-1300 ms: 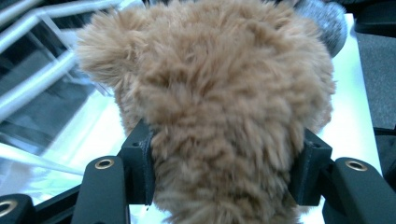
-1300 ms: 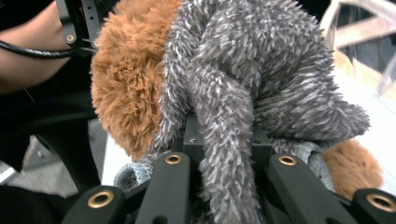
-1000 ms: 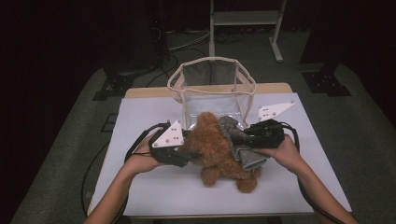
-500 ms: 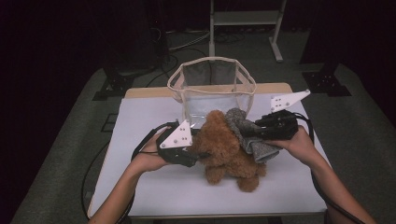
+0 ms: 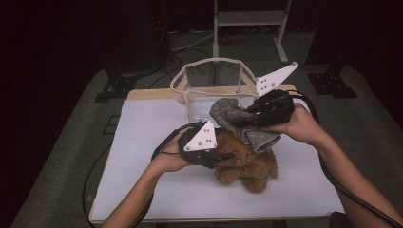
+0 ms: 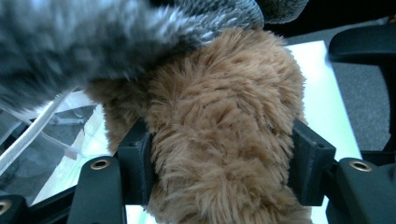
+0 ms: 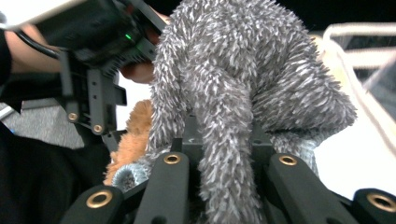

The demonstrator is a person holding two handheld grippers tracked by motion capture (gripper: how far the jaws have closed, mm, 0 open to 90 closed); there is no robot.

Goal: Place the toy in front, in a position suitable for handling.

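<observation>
Brown plush bear [image 5: 247, 164] lay on the white table [image 5: 142, 142], directly ahead of the left gripper [image 5: 223, 156]. Fur was curly, tan-brown, matted in tufts. In the left gripper view the bear [image 6: 224, 140] sat squeezed between both black jaws, pads pressed into the fur on either side: clamped on the toy.

Grey fuzzy cloth [image 5: 237, 121] hung from the right gripper [image 5: 244, 118], above and just behind the bear, one fold draping onto the bear's upper side. Pile was shaggy, grey flecked with white, a pale blue edge low down [image 7: 123, 177]. In the right gripper view the cloth [image 7: 243, 93] bunched between jaws drawn tightly together: pinched fast.

Clear-walled bin [image 5: 190, 88] with cream rim stood just beyond the right gripper.
</observation>
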